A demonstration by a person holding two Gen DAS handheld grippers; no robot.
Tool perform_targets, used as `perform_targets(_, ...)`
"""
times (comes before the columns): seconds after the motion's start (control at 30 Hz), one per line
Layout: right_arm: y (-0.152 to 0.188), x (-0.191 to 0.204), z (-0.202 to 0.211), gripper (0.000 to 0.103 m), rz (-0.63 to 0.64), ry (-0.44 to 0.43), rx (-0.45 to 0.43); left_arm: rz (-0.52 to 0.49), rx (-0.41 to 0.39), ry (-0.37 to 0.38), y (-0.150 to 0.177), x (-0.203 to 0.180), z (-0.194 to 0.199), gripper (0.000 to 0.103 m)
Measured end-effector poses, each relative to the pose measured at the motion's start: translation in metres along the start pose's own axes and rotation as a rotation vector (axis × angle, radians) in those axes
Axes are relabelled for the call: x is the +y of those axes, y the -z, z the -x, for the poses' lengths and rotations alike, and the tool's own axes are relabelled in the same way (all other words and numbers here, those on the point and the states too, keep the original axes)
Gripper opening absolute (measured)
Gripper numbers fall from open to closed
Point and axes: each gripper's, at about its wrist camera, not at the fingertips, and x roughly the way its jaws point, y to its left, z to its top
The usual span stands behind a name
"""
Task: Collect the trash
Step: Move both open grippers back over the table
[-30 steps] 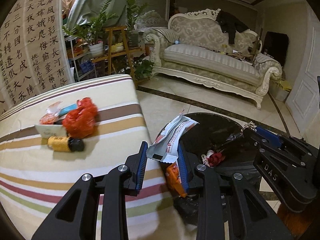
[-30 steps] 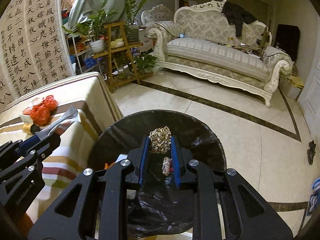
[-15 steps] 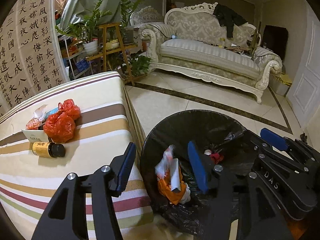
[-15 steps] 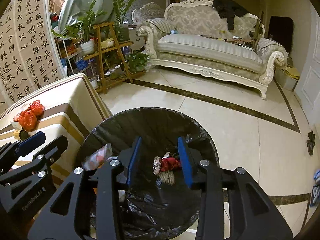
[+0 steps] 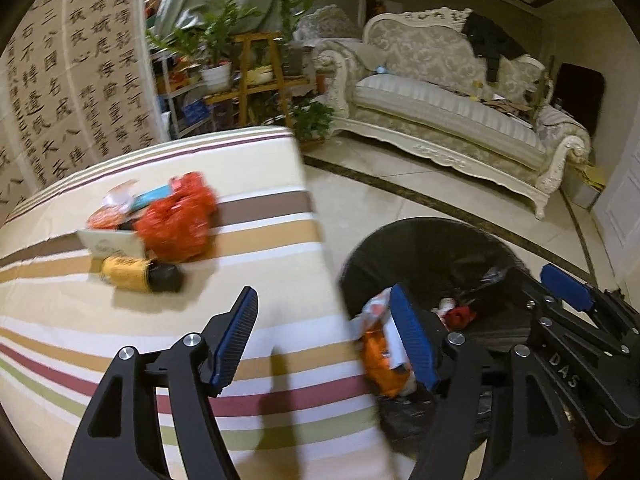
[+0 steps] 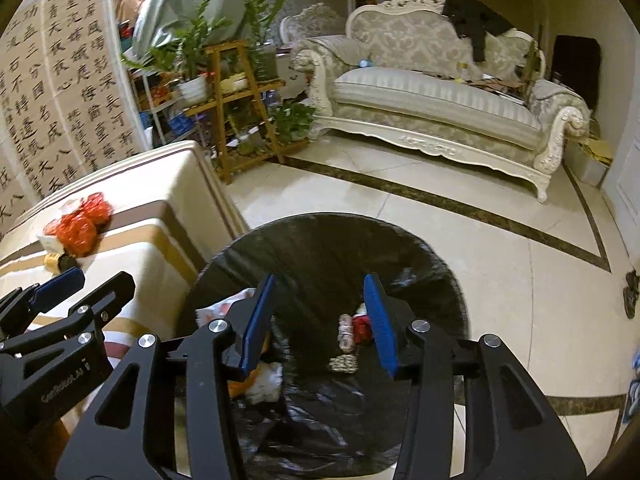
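Where legible, "DAS" on right tongs [image 5: 568,296]

Left claw [image 5: 324,336] over the edge of the striped tabletop [image 5: 120,320], jaws opening, nothing between them. Just right of that edge, black-lined trash bin [image 5: 432,248] holding an orange-and-white wrapper [image 5: 380,344] and red scraps [image 5: 460,314]. Farther back on the tabletop, red plastic bag [image 5: 176,220] touching a yellow bottle [image 5: 140,274] lying flat. Right claw [image 5: 566,286] above the bin's right side.

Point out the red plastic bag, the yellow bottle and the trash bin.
red plastic bag [image 5: 176,224], left wrist view, middle of the crumpled plastic
yellow bottle [image 5: 126,274], left wrist view, its yellow label
trash bin [image 6: 320,248], right wrist view, black liner's far inner wall
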Motion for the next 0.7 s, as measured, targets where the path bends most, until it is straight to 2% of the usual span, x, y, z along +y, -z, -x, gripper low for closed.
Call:
perform_targets(0.33, -0.005, 0.044, -0.005, 0.045, 0.070, -0.089, 0.014, 0.126, 0.043, -0.104, -0.003, 0.058, -0.008, 0.067)
perform_targets(0.7, -0.004, 0.063, -0.010, 0.046, 0.098, -0.123, 0.031, 0.206, 0.104, -0.132, -0.009, 0.092, -0.023, 0.068)
